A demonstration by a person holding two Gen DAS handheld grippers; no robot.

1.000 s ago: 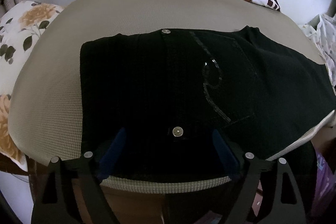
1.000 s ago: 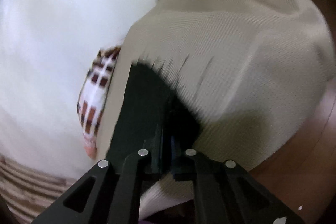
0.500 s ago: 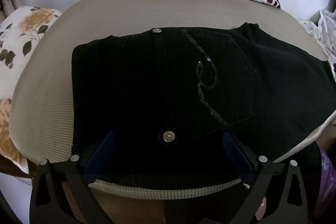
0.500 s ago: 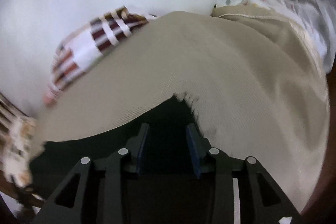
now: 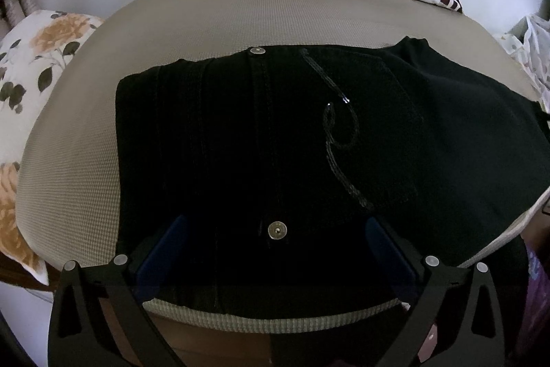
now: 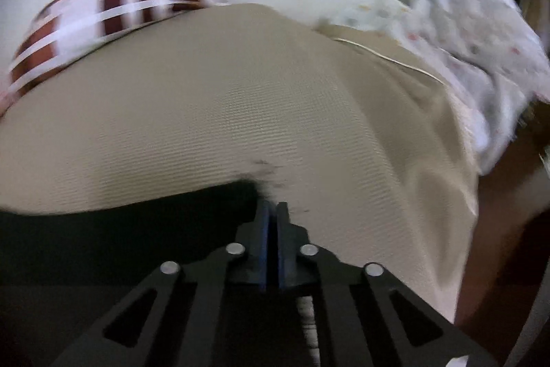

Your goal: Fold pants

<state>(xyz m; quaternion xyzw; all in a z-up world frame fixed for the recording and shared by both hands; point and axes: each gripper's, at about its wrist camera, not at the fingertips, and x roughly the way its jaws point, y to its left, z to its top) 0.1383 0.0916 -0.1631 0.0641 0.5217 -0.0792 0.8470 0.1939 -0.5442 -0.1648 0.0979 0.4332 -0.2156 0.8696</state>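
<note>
As the right gripper (image 6: 272,212) sits pinched together at the pants (image 5: 309,140) edge, w/ left gripper (image 5: 275,250) spread wide, cloth prob slips free.

Black pants (image 5: 275,140) are laid flat on the beige cushion (image 5: 206,23), sequinned back pocket and metal buttons shown.

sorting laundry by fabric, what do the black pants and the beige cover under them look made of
Black pants: likely denim, matte, with topstitched seams, metal rivet buttons and a sequin swirl on the pocket. Beige cover: a woven fabric, matte, with a fine grid texture; fibre unclear.
</note>
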